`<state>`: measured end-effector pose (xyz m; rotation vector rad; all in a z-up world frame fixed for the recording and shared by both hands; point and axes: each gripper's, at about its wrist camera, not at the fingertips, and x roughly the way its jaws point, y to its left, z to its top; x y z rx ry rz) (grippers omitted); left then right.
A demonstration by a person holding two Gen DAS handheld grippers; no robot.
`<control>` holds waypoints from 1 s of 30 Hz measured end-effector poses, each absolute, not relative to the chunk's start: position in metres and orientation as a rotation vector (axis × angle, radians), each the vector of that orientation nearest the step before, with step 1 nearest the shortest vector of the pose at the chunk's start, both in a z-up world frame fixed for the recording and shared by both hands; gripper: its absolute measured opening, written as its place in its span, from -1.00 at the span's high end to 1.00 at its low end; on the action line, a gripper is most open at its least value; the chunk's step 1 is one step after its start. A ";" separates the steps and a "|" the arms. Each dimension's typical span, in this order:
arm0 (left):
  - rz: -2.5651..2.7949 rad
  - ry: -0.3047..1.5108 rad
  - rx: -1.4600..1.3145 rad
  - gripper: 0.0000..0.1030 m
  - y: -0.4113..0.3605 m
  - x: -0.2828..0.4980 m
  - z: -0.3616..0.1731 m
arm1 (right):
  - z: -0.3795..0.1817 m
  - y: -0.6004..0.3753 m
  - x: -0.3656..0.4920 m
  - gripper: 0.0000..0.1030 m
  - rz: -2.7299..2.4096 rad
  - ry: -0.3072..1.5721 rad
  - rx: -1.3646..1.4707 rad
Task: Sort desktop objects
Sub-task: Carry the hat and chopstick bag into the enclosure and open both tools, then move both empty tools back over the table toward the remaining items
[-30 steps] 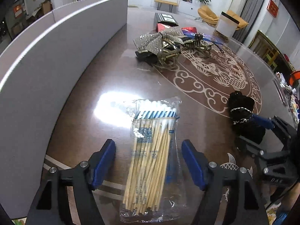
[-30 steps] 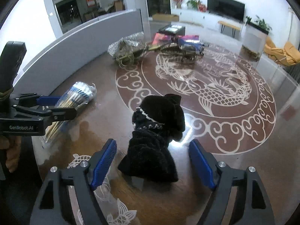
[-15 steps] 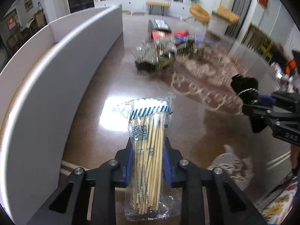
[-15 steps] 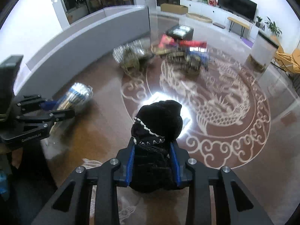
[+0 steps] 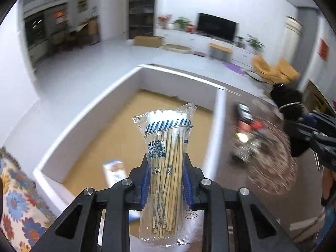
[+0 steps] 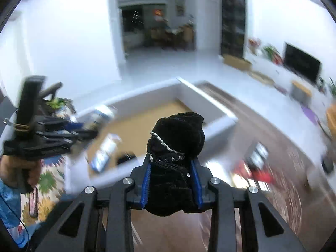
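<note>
Our left gripper (image 5: 166, 180) clamps the cotton swab packet (image 5: 167, 166) upright, raised above the white-walled box (image 5: 178, 88) with its tan floor. Our right gripper (image 6: 172, 180) squeezes the black pouch (image 6: 176, 159), held up near the same box (image 6: 218, 109).

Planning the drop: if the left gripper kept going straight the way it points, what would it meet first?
Probably the tan floor of the white-walled box; left gripper, shut on the cotton swab pack, points into it. Depth is unclear.
</note>
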<state>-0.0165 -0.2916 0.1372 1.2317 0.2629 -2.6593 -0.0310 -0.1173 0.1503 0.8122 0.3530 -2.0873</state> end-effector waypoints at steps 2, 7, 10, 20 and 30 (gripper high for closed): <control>-2.610 0.296 1.244 0.47 -0.316 -0.026 0.130 | 0.154 -0.161 -0.037 0.34 -2.042 0.356 0.783; -2.513 0.393 1.306 0.47 -0.353 -0.051 0.094 | 0.116 -0.254 -0.069 0.33 -1.949 0.369 0.854; -2.461 0.408 1.373 0.47 -0.359 -0.066 0.066 | 0.079 -0.284 -0.088 0.32 -1.944 0.395 0.945; -2.302 0.321 1.438 -0.45 -0.356 -0.085 0.027 | 0.023 -0.302 -0.114 -0.64 -1.920 0.427 1.076; -2.533 0.234 1.184 -0.67 -0.277 -0.028 0.089 | 0.064 -0.171 -0.087 -0.96 -2.115 0.248 0.866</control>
